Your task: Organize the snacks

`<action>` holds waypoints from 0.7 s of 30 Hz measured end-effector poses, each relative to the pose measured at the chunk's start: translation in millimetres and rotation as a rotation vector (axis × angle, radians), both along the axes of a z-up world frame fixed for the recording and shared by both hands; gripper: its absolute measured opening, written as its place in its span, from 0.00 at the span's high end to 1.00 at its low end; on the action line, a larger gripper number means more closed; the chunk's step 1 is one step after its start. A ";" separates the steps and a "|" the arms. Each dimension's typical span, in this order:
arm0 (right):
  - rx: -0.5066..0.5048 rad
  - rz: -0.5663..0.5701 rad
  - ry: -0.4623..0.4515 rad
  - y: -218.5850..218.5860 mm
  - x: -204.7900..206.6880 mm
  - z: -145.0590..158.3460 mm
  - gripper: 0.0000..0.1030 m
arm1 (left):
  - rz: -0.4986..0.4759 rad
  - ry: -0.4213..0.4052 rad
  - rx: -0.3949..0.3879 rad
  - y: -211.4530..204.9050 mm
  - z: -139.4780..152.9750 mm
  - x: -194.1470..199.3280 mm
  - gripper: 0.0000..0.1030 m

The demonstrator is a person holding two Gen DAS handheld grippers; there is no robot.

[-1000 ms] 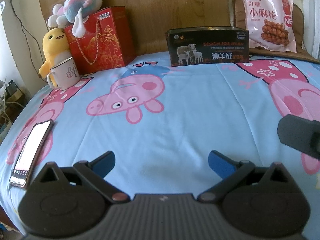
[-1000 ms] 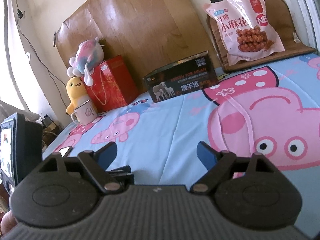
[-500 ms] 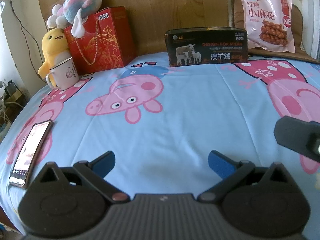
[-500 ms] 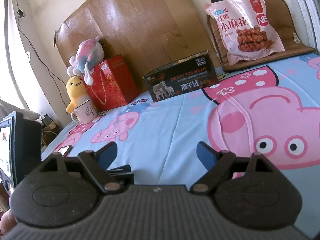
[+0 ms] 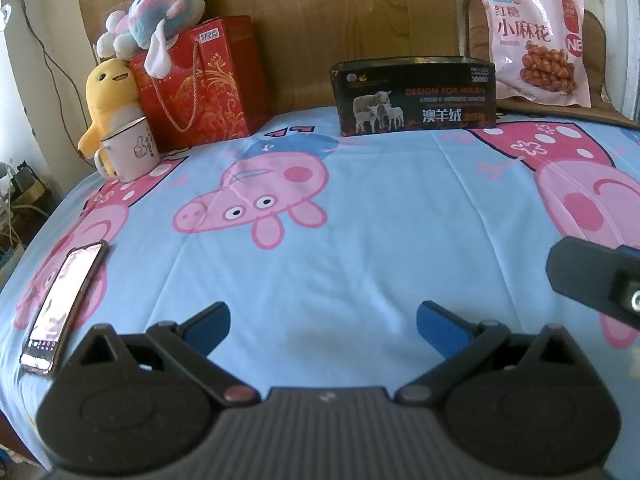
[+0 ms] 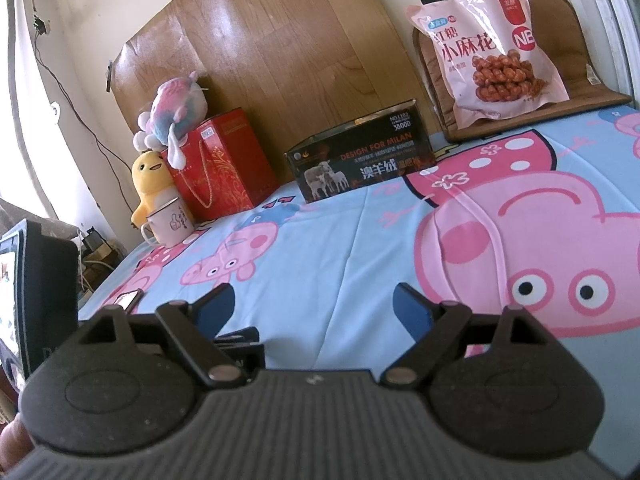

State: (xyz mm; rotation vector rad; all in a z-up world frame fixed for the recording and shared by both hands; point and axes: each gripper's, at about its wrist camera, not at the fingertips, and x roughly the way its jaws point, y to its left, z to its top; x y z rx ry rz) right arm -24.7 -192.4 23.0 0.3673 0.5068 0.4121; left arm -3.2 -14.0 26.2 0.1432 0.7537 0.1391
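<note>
- The snack bag (image 5: 534,36), pink with a picture of twisted fried dough on its front, leans upright against a brown cushion (image 5: 600,40) at the far right end of the bed, near the wall.
- In the right wrist view the same snack bag (image 6: 490,46) stands well beyond the jaws, apart from both grippers.
- Just left of the bag, a dark box (image 5: 414,96) printed with sheep stands on the bedcover, its long face toward the cameras; its top looks open.
- Behind the box a wooden board (image 5: 332,20) leans against the wall.
- Farther left stands a red gift bag (image 5: 200,84) with a gold cord handle, and a pink and blue plush toy (image 5: 160,4) rests on top of it.
- A yellow plush toy (image 5: 106,100) sits beside the gift bag, and a white mug (image 5: 130,150) stands in front of it, touching it.
- A phone (image 5: 64,304) with a lit screen lies flat near the left edge of the bed.
- The bedcover (image 5: 360,248) is light blue with pink cartoon pigs.
- The left gripper (image 5: 323,322) hovers over the near part of the bed, its jaws spread wide with nothing between them.
- The right gripper (image 6: 313,306) is likewise wide apart and empty, above the bedcover.
</note>
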 end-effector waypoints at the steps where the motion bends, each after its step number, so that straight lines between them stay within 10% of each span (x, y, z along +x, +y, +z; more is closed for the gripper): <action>1: 0.000 0.001 0.000 -0.1 0.2 -0.1 0.14 | -0.001 0.000 0.001 -0.2 0.0 -0.2 0.00; 21: 0.000 0.001 0.001 -0.2 0.3 -0.6 0.14 | 0.006 0.019 -0.016 2.8 -1.4 2.5 0.00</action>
